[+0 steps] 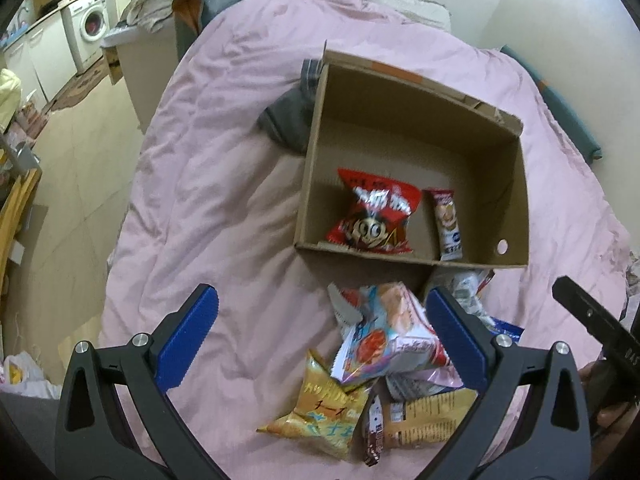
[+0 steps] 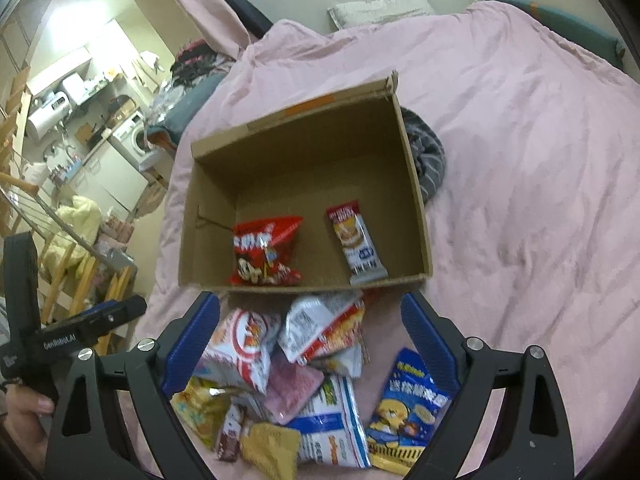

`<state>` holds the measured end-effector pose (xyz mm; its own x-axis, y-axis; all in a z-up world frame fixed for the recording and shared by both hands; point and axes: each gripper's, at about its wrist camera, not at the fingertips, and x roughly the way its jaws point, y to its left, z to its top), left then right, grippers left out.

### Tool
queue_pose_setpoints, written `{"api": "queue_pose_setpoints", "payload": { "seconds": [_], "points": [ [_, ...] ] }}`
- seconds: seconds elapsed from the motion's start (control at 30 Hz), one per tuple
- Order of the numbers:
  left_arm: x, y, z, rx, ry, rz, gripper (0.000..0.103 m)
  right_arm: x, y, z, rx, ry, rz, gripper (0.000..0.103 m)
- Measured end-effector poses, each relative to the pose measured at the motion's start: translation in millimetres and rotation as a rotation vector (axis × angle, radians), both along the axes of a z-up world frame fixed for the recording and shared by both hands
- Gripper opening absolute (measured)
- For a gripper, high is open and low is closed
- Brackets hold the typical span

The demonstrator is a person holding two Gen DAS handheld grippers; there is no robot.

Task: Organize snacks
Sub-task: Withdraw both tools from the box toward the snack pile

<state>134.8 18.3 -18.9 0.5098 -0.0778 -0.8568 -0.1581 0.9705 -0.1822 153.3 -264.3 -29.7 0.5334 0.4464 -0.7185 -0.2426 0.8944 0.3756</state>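
An open cardboard box (image 1: pixel 516 200) (image 2: pixel 416 196) sits on a pink bedspread. Inside lie a red snack bag (image 1: pixel 372 212) (image 2: pixel 266 250) and a slim white-and-red packet (image 1: pixel 447 224) (image 2: pixel 356 242). A pile of snack packets lies in front of the box: a yellow chip bag (image 1: pixel 320 412), a pale pink-and-blue bag (image 1: pixel 392 336), a white-and-red bag (image 2: pixel 244 348), a blue bag with a yellow cartoon (image 2: pixel 408 404). My left gripper (image 1: pixel 320 332) hangs open above the pile's left part. My right gripper (image 2: pixel 310 332) hangs open above the pile, nothing between its pads.
A grey striped garment (image 1: pixel 288 116) (image 2: pixel 430 160) lies beside the box. The pink bedspread (image 1: pixel 224 184) spreads all around. The bed's left edge drops to a floor with cabinets and a washing machine (image 1: pixel 88 28). A hand (image 2: pixel 20 424) holds the other gripper's handle.
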Motion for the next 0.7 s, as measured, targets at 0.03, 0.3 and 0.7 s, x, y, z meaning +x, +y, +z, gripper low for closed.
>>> {"api": "queue_pose_setpoints", "payload": {
  "seconds": [0.03,0.3,0.7],
  "points": [
    [0,2,-2,-0.001,0.008,0.008,0.103,-2,-1,-3,-0.017,0.008,0.008,0.094],
    [3,7,-27,-0.034,0.113,0.026,0.103,-8,-25,-22,-0.019,0.077,-0.047,0.094],
    [-18,-14,-88,-0.055,0.370,-0.120,0.103,4,-35,-36,0.013,0.163,-0.111,0.094]
  ]
}}
